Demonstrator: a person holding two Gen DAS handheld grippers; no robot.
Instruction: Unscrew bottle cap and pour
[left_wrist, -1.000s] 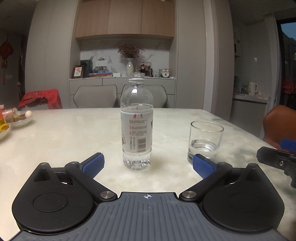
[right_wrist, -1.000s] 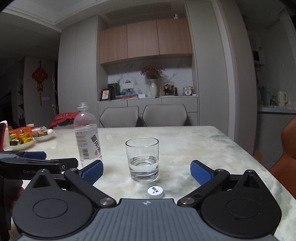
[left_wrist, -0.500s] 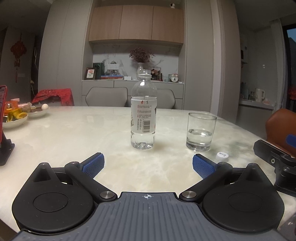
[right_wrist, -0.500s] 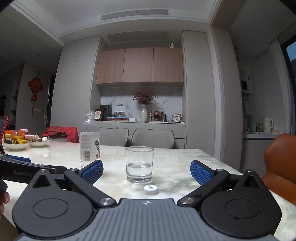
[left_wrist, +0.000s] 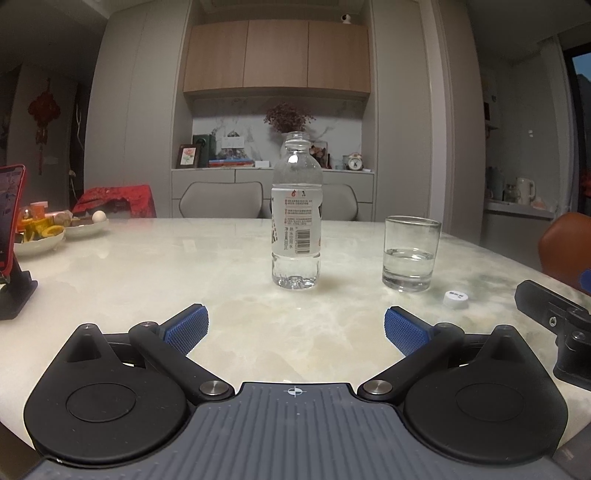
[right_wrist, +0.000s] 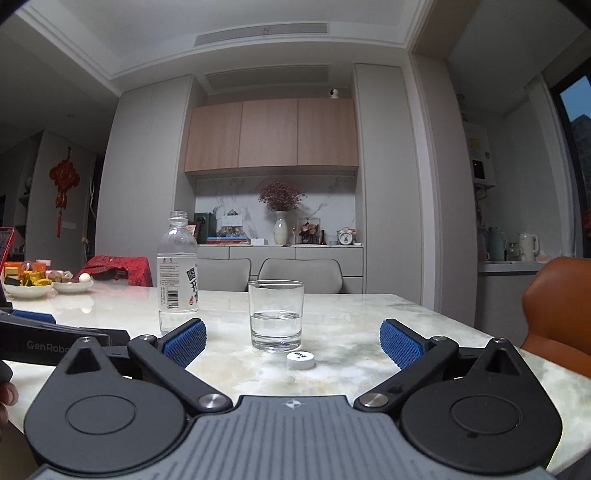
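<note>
A clear plastic bottle with a white label stands upright and uncapped on the marble table, a little water in its bottom. To its right a glass holds some water, and the white cap lies flat beside it. My left gripper is open and empty, well short of the bottle. In the right wrist view the bottle stands left of the glass, and the cap lies just in front of the glass. My right gripper is open, empty, near the cap.
Bowls of snacks and a red phone on a black stand sit at the table's left. Grey chairs stand behind the table, an orange chair at the right. The other gripper shows at each view's edge.
Both grippers have drawn back and lowered from the bottle and glass, which now look smaller and farther. The cap, bottle and glass have stayed where they stood.
</note>
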